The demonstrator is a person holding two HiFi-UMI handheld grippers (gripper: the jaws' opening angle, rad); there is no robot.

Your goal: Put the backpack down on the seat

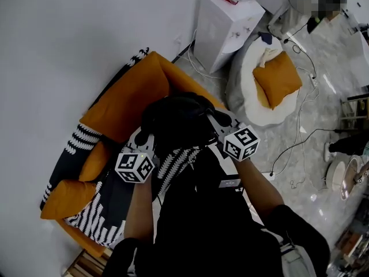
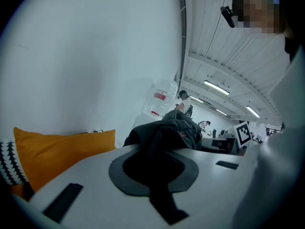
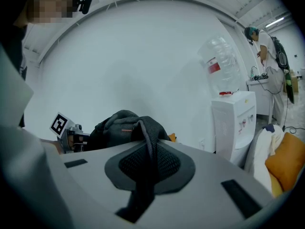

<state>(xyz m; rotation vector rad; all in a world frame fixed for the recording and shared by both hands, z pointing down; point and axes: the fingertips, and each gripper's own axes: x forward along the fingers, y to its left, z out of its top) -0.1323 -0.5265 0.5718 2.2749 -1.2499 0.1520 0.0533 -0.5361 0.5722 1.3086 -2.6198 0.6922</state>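
Note:
A black backpack (image 1: pixel 176 123) hangs between my two grippers, just above the orange armchair (image 1: pixel 130 94). My left gripper (image 1: pixel 151 140) is at its left side, shut on a black strap (image 2: pixel 159 194). At its right side, my right gripper (image 1: pixel 218 123) is shut on a black mesh strap (image 3: pixel 148 159). From the left gripper (image 2: pixel 155 175) the bag's bulk (image 2: pixel 169 128) rises past the jaws, beside the orange backrest (image 2: pixel 62 149). The right gripper (image 3: pixel 145 168) shows the bag (image 3: pixel 119 125) with the left gripper's marker cube (image 3: pixel 59 124) behind it. The bag hides the seat below.
A black-and-white throw (image 1: pixel 95 215) and an orange pillow (image 1: pixel 66 198) lie on the armchair's near side. A white wall is at the left. A water dispenser (image 1: pixel 228 22), a white floor cushion (image 1: pixel 253 105) with an orange pillow (image 1: pixel 278 78) and cables (image 1: pixel 300 149) are at the right.

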